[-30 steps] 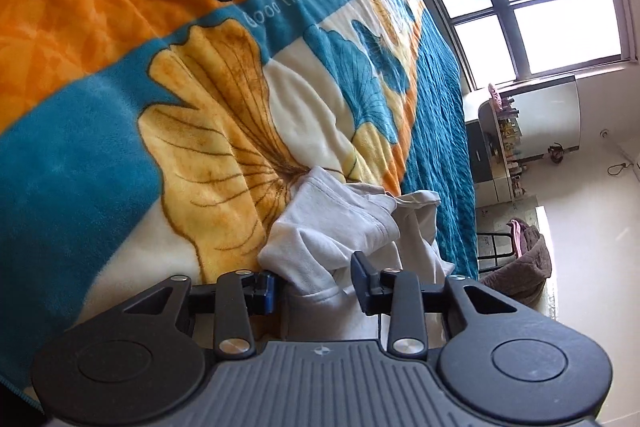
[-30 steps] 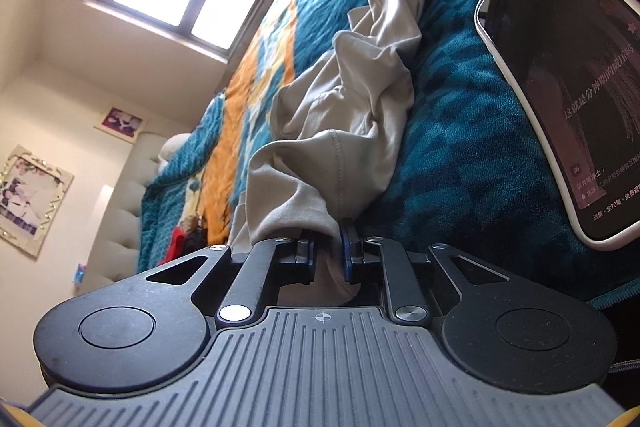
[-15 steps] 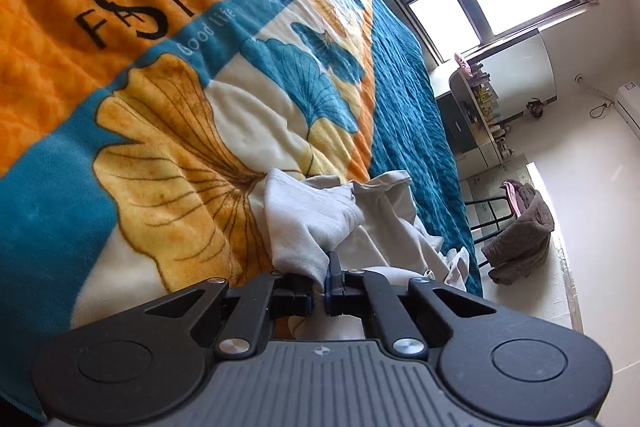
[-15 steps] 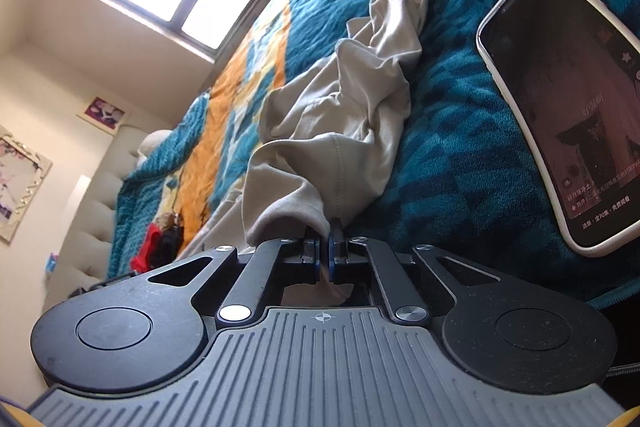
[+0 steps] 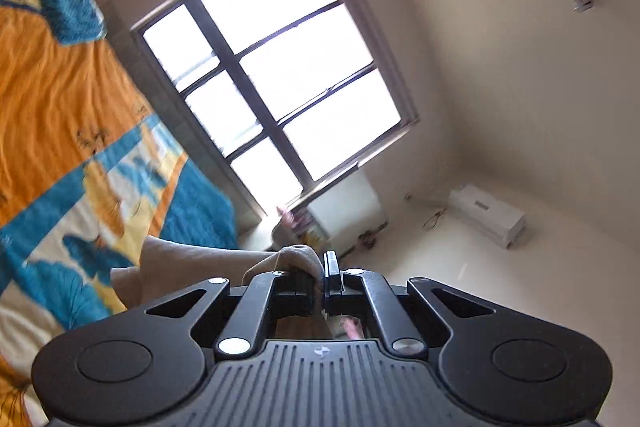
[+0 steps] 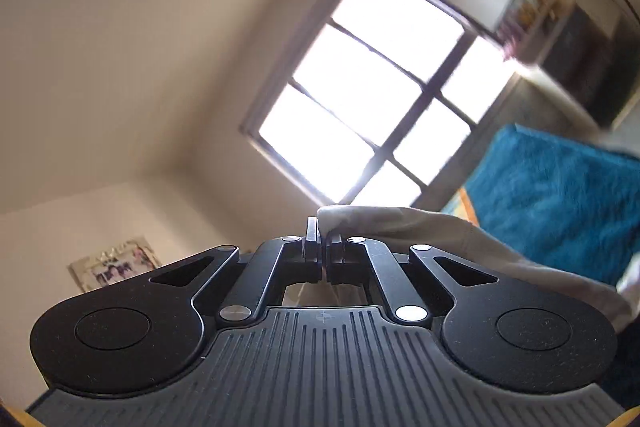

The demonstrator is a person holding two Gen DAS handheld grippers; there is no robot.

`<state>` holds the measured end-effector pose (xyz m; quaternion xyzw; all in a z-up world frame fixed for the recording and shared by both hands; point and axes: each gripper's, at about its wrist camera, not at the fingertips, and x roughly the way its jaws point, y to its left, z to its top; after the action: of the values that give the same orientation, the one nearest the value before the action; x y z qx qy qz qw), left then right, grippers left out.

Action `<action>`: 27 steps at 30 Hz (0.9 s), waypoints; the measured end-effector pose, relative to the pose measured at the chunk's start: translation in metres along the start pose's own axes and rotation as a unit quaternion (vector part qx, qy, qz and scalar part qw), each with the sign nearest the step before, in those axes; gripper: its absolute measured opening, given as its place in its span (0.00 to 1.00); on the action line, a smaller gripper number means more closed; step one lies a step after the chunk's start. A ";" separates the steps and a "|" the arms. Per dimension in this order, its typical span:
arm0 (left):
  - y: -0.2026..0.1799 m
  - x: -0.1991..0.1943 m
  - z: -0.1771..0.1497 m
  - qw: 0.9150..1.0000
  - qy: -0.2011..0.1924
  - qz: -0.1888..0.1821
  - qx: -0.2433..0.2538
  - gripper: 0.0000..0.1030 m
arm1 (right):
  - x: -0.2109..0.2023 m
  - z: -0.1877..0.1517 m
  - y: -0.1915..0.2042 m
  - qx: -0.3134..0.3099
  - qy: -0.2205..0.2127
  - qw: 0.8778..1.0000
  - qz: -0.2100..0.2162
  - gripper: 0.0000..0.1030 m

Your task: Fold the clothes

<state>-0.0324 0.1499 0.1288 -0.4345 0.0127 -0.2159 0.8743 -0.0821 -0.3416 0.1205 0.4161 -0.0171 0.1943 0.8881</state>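
A pale beige garment (image 5: 192, 263) hangs from my left gripper (image 5: 323, 273), which is shut on a bunched edge of it, raised above the bed. In the right wrist view the same beige garment (image 6: 448, 235) stretches away to the right from my right gripper (image 6: 323, 247), shut on another edge of it. Both grippers point a little upward at the window. Most of the cloth is hidden below the gripper bodies.
An orange, teal and cream blanket (image 5: 56, 131) covers the bed on the left; its teal part (image 6: 560, 199) shows at the right. A large barred window (image 5: 280, 79) faces me. A white cabinet (image 5: 344, 207) and an air conditioner (image 5: 486, 215) stand by the wall.
Both grippers closed on the garment's edges and rose sharply, tilting up from the bed toward the window. The garment lifted off the blanket; the phone left the right view.
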 end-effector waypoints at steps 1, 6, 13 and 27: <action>-0.007 -0.005 0.005 1.000 -0.017 0.015 0.016 0.02 | -0.007 0.008 0.012 -0.020 -0.019 1.000 -0.012 0.01; -0.048 -0.020 0.021 0.996 -0.063 -0.012 0.059 0.02 | 0.008 0.034 0.036 -0.045 0.018 0.996 -0.074 0.01; -0.092 -0.033 0.029 0.982 -0.106 -0.015 0.156 0.02 | -0.007 0.054 0.059 -0.033 -0.017 0.998 -0.057 0.01; -0.014 0.009 -0.009 0.987 0.006 0.083 0.140 0.00 | 0.059 -0.018 0.030 -0.083 0.165 0.981 -0.066 0.09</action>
<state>-0.0312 0.1328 0.1352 -0.3043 0.0238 -0.1448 0.9412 -0.0413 -0.2913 0.1422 0.3037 0.1417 0.1989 0.9209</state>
